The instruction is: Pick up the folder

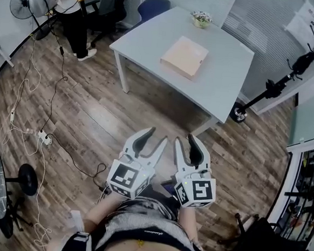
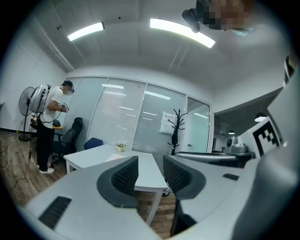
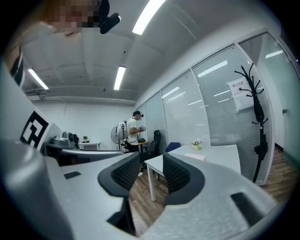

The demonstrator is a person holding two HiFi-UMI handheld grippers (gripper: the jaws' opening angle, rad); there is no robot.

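A flat, pale pink folder [image 1: 185, 56] lies on the white table [image 1: 225, 79] at the far side of the room. Both grippers hang close to my body over the wooden floor, well short of the table and pointing towards it. My left gripper [image 1: 159, 134] has its jaws drawn together with nothing between them, and my right gripper [image 1: 184, 137] stands the same way, also empty. In the left gripper view the folder [image 2: 115, 157] shows far beyond the left gripper [image 2: 151, 171]. In the right gripper view the folder [image 3: 195, 156] is a thin strip on the table [image 3: 220, 152], beyond the right gripper [image 3: 152, 173].
A small potted plant [image 1: 201, 18] stands at the table's far edge. A blue chair [image 1: 154, 7] sits behind the table, and a black coat stand [image 1: 291, 73] is on its right. A person [image 1: 69, 7] stands at the far left. Cables and a power strip [image 1: 42, 136] lie on the floor at left.
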